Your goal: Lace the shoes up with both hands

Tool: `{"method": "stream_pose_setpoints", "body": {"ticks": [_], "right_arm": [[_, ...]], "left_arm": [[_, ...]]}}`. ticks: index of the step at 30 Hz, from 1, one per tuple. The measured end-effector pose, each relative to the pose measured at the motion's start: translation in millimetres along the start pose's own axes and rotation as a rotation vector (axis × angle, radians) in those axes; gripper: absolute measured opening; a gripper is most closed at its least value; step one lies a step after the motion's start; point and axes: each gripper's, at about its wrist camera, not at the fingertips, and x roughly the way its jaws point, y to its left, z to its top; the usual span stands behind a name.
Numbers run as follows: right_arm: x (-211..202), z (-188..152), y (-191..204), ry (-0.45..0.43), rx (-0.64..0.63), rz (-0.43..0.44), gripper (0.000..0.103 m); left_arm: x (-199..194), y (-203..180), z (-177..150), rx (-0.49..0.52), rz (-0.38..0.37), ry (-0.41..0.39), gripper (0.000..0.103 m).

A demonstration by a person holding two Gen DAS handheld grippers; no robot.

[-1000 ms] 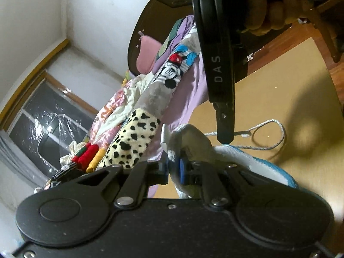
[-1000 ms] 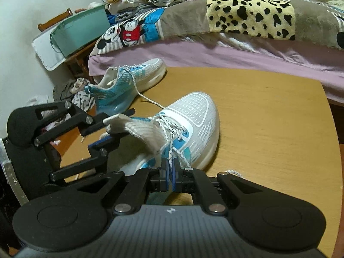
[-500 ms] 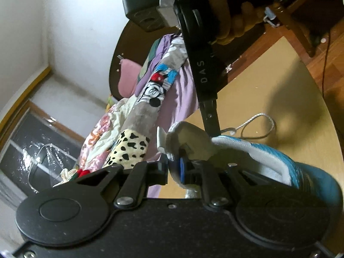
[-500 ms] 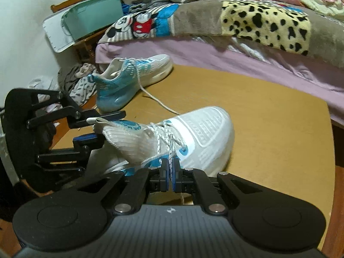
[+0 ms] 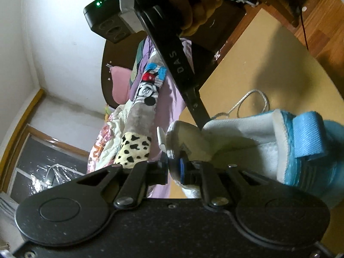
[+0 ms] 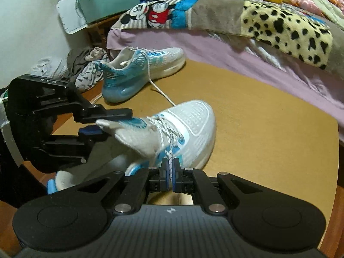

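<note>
A white and blue shoe (image 6: 193,126) lies on the tan table board (image 6: 268,118). My left gripper (image 5: 174,166) is shut on the shoe's grey-white tongue (image 5: 187,137); in the right wrist view that left gripper (image 6: 103,123) comes in from the left and holds the tongue up. My right gripper (image 6: 170,172) is shut on the white speckled lace (image 6: 169,148), which runs taut up to the eyelets. From the left wrist view the right gripper (image 5: 201,120) slants down behind the tongue, its tip hidden. The heel with its blue pull tab (image 5: 307,137) fills the right side.
A second white and blue shoe (image 6: 142,71) stands farther back, its lace (image 6: 161,92) trailing toward the near shoe. A loose lace loop (image 5: 253,101) lies on the board. A bed with patterned blankets (image 6: 268,21) borders the far side; clothes (image 6: 86,64) are heaped at left.
Both grippers have rolled while keeping their grips. The shoe has turned with them: its heel and blue tab now show in the left wrist view, and the toe sits further right in the right wrist view.
</note>
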Motion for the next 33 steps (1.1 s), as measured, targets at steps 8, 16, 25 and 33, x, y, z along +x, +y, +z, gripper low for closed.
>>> {"method": "stream_pose_setpoints", "body": {"ticks": [8, 16, 25, 33], "right_arm": [[10.8, 17.6, 4.4, 0.061, -0.175, 0.028, 0.005], [24.4, 34.0, 11.5, 0.162, -0.431, 0.071, 0.005], [25.5, 37.5, 25.2, 0.215, -0.569, 0.084, 0.005], [23.9, 40.2, 31.1, 0.234, -0.637, 0.078, 0.005]], "left_arm": [[-0.6, -1.9, -1.4, -0.001, 0.008, -0.007, 0.010], [-0.4, 0.9, -3.4, -0.020, 0.009, 0.006, 0.010], [0.2, 5.1, -2.4, -0.027, 0.001, 0.008, 0.010], [3.4, 6.9, -3.3, -0.033, -0.002, 0.013, 0.010]]}}
